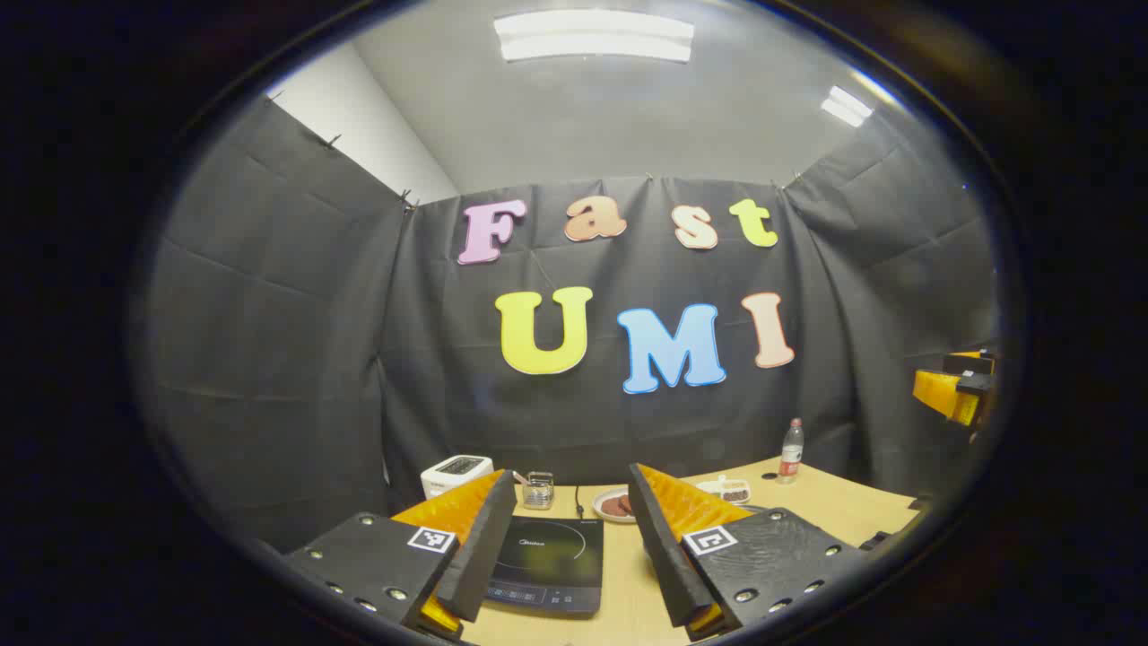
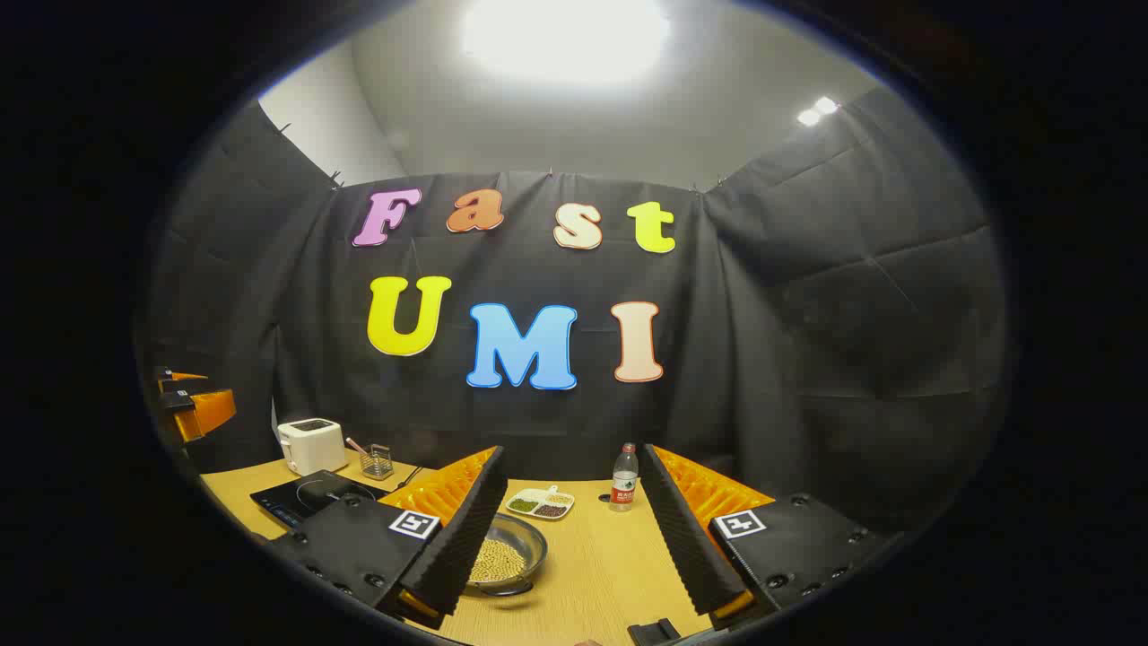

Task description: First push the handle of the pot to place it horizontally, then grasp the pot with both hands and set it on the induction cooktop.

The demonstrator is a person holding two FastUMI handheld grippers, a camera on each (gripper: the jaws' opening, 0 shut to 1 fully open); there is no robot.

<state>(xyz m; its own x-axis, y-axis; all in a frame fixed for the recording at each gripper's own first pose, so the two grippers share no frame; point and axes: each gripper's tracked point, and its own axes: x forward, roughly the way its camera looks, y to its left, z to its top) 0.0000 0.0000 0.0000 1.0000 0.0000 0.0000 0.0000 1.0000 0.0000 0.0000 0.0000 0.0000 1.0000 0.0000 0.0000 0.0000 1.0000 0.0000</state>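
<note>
A shallow metal pot [image 2: 507,554] holding pale beans sits on the wooden table [image 2: 610,561], partly behind my right gripper's left finger [image 2: 453,538]. Its handle is hard to make out. The right gripper [image 2: 572,458] is open and held above the table, with nothing between its fingers. The black induction cooktop [image 1: 549,561] lies on the table between the fingers of my left gripper [image 1: 571,475], which is open and empty above it. The cooktop [image 2: 300,496] also appears at the left of the right gripper view. Each gripper is visible at the edge of the other's view: the right gripper [image 1: 955,386] and the left gripper [image 2: 193,404].
Along the back of the table stand a white toaster [image 1: 456,472], a small glass holder [image 1: 538,490], a plate of dark food [image 1: 613,506], a divided dish [image 2: 541,503] and a water bottle [image 2: 624,477]. A dark object [image 2: 655,632] lies at the near edge.
</note>
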